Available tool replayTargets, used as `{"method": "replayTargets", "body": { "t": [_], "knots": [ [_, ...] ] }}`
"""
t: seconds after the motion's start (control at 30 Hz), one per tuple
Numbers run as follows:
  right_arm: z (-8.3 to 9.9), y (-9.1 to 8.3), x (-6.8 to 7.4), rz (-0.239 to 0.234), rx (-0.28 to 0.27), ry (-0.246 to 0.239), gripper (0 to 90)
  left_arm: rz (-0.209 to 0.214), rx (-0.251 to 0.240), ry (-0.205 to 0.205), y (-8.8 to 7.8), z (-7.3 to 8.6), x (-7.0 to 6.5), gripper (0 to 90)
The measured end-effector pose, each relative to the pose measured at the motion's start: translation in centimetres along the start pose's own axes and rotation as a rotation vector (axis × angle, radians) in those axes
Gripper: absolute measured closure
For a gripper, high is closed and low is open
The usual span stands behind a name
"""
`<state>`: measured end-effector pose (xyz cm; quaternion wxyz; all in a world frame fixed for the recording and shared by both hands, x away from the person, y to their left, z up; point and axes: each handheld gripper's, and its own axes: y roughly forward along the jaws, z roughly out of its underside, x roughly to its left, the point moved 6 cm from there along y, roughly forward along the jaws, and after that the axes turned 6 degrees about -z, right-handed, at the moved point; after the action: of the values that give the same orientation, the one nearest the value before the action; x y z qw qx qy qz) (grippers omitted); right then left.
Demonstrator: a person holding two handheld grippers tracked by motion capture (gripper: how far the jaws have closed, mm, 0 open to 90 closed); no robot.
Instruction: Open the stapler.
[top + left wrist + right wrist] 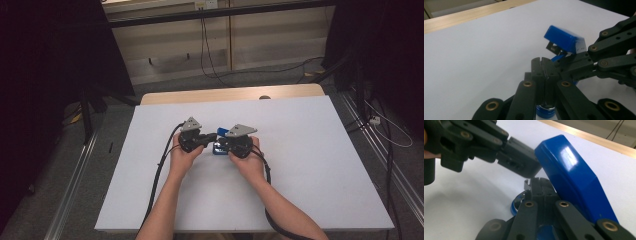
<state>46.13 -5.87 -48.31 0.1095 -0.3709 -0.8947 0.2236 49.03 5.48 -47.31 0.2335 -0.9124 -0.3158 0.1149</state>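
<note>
Right gripper view: glossy blue plastic stapler (571,177), angular lid raised, between two closed matte-black tools.

White board (310,165) covers most of the tabletop; it lies flat, w/ its near edge toward the bottom of the high view. Behind it a strip of light wood table edge (230,94) shows, w/ a small dark round spot (264,97) on it, poss. a hole or knob, too small to tell. Grey floor (125,112) surrounds the table. Black cable (207,55) hangs down the pale wall panel (270,40) at the back and runs across the floor. Dark curtains (50,75) stand left and right. Metal rails (75,180) flank the table on both sides; a white cable (395,132) w/ a small plug lies by the right rail.
</note>
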Motion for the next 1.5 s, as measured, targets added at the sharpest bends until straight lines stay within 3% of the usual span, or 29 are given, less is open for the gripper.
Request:
{"method": "replayTargets", "body": {
  "t": [0.3, 0.4, 0.47, 0.57, 0.67, 0.8, 0.9, 1.03, 1.23, 1.3, 1.37, 1.4, 1.5],
  "knots": [
    [-0.2, -0.3, -0.1, 0.024, -0.023, 0.0, 90.0, 0.008, 0.023, 0.007, 0.5, 0.5, -0.2, 90.0],
    [-0.2, -0.3, -0.1, 0.055, -0.018, -0.029, 90.0, -0.004, 0.051, 0.028, 0.8, 1.0, -0.2, 90.0],
    [-0.3, -0.4, 0.0, 0.079, -0.017, -0.042, 90.0, -0.003, 0.05, 0.006, 0.8, 1.1, -0.1, 90.0],
    [-0.4, -0.5, -0.1, 0.094, -0.013, -0.04, 90.0, -0.007, 0.049, 0.005, 0.8, 1.1, -0.2, 90.0],
    [-0.8, -1.1, -0.6, 0.164, -0.025, -0.038, 90.0, -0.016, 0.048, 0.027, 0.8, 1.0, -0.3, 90.0],
    [-0.9, -1.7, -1.0, 0.191, -0.03, -0.03, 90.0, -0.02, 0.056, 0.047, 0.8, 1.0, -0.3, 90.0],
    [-0.9, -2.1, -1.2, 0.2, -0.014, -0.042, 90.0, -0.024, 0.057, 0.052, 0.8, 1.0, -0.3, 90.0],
    [-0.9, -2.9, -1.8, 0.229, -0.021, -0.023, 90.0, -0.022, 0.052, 0.047, 0.8, 1.0, -0.3, 90.0],
    [-0.8, -3.0, -1.8, 0.24, -0.008, -0.027, 90.0, -0.026, 0.055, 0.048, 0.8, 1.0, -0.4, 90.0],
    [-0.7, -3.2, -2.1, 0.263, -0.004, -0.032, 90.0, -0.025, 0.054, 0.05, 0.8, 1.0, -0.4, 90.0],
    [-0.5, -3.6, -2.6, 0.241, -0.012, -0.007, 90.0, -0.023, 0.053, 0.051, 0.7, 1.0, -0.4, 90.0],
    [-0.5, -3.7, -2.5, 0.249, 0.004, -0.035, 90.0, -0.022, 0.055, 0.053, 0.7, 1.0, -0.4, 90.0],
    [-0.4, -3.7, -2.5, 0.254, 0.009, -0.042, 90.0, -0.02, 0.053, 0.05, 0.7, 1.0, -0.4, 90.0]
  ]
}}
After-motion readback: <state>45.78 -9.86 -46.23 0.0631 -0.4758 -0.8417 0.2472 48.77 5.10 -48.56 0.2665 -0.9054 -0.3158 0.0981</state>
